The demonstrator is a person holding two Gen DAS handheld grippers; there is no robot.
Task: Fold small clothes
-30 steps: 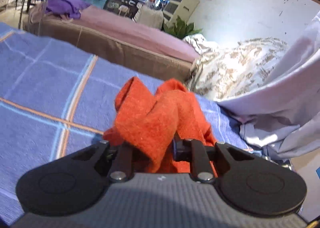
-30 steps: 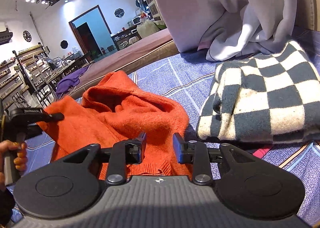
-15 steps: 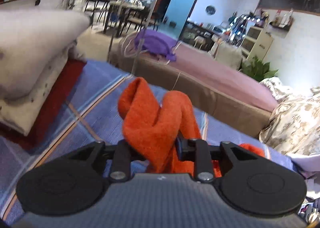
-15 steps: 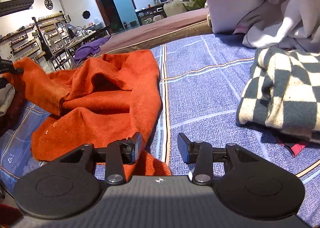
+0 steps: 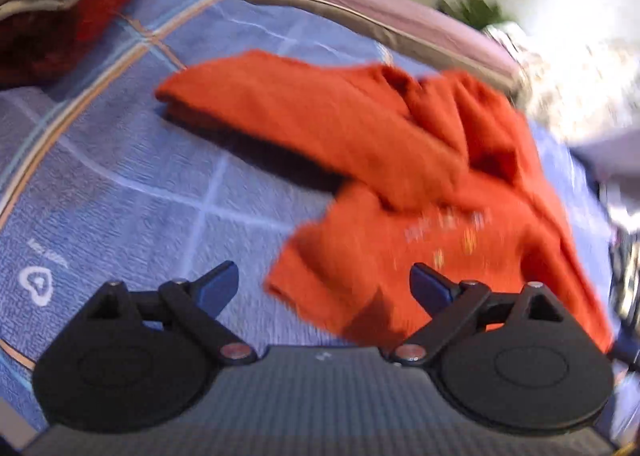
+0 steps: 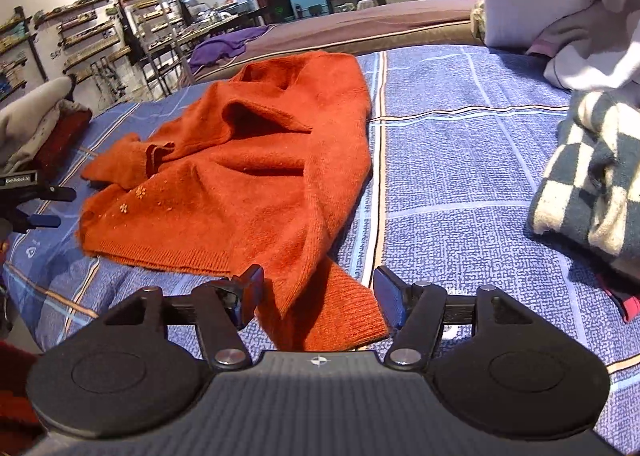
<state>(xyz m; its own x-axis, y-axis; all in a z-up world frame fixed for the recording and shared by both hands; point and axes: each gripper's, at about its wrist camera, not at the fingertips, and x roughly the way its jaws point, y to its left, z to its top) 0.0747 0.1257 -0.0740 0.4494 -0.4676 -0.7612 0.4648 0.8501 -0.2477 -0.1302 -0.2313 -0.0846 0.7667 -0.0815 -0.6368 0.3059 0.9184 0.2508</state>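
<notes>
The orange sweater [image 6: 248, 171] is lying just ahead of both grippers, left [image 5: 324, 288] and right [image 6: 318, 290], whose jaws have just been opening and are gripping nothing. Only the right view is showing the checkered cloth [image 6: 592, 191].

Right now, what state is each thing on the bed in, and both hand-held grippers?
orange sweater: lying crumpled and unfolded on the blue bedspread, released.
checked sweater: folded, at the right edge.
left hand-held gripper: open, jaws just opened, gripping nothing.
right hand-held gripper: open, jaws just opened, a sleeve cuff lying loose between them.
</notes>
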